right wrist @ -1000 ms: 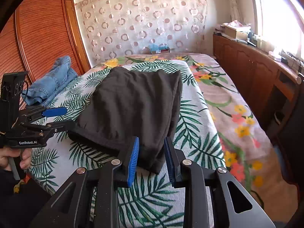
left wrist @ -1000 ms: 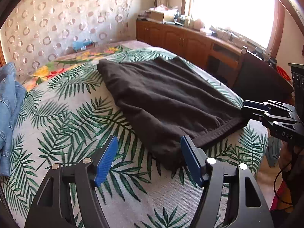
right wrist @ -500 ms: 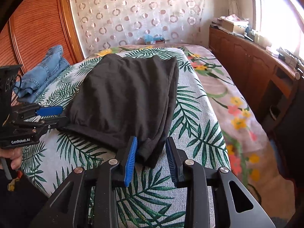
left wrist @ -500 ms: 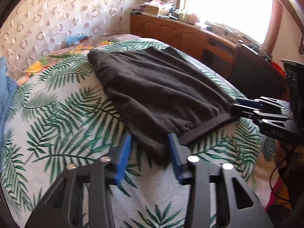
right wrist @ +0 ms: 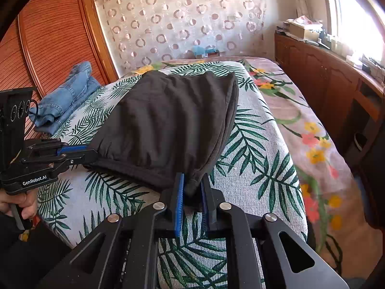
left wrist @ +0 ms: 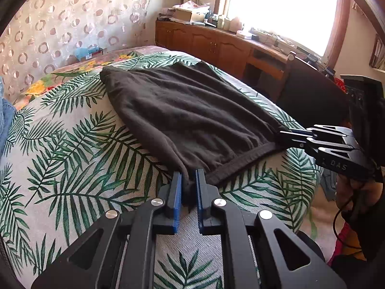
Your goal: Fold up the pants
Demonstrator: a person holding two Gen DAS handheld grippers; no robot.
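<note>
Both sets of jaws have just been closing, and now the left gripper [left wrist: 187, 180] pinches the near left corner of the dark pants [left wrist: 192, 118], while the right gripper [right wrist: 193, 185] bites the corner at about 3 o'clock. Pants lie flat mid-bed on the leafy bedspread [left wrist: 72, 149]. Grab step looks done, so next I'd guess lifting both corners evenly toward 12 o'clock.

The left gripper [left wrist: 189, 180] has just been closing and now pinches the near corner of the dark pants [left wrist: 187, 118], which lie flat on the leaf-print bed [left wrist: 72, 156]. At the right, the right gripper [left wrist: 286, 137] clamps the waistband's other corner.
</note>
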